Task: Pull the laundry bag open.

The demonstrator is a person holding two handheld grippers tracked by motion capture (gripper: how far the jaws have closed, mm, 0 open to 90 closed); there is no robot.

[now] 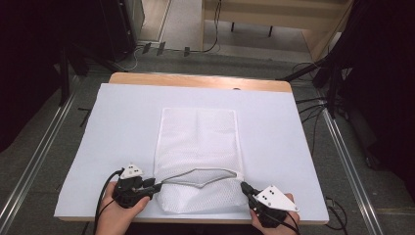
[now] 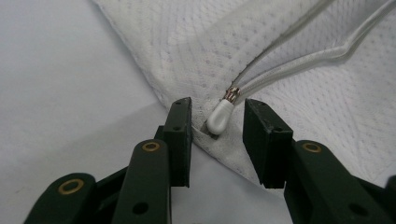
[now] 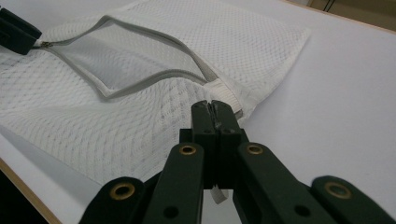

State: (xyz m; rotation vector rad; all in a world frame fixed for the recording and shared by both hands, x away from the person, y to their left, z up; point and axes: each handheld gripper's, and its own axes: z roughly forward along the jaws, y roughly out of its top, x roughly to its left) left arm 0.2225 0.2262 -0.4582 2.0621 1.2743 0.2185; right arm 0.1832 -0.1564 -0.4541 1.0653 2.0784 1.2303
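A white mesh bag (image 1: 198, 137) lies flat on the white table top (image 1: 122, 122), its zipper (image 1: 200, 177) standing open near the front end. At the zipper's left end, my left gripper (image 1: 157, 186) is open, and its jaws stand on either side of the white zipper pull (image 2: 220, 116) without pressing it. The left gripper (image 2: 218, 106) rests low over the bag's edge. At the zipper's right end, my right gripper (image 1: 243, 186) is shut on the bag's edge; in the right gripper view its tips (image 3: 212, 105) pinch the fabric beside the zipper's end (image 3: 219, 88).
The table's wooden rim (image 1: 195, 81) shows at the back. Bare white surface lies left and right of the bag. Cables and metal rails (image 1: 342, 147) run along the floor around the table. The left gripper (image 3: 16, 32) appears far off in the right gripper view.
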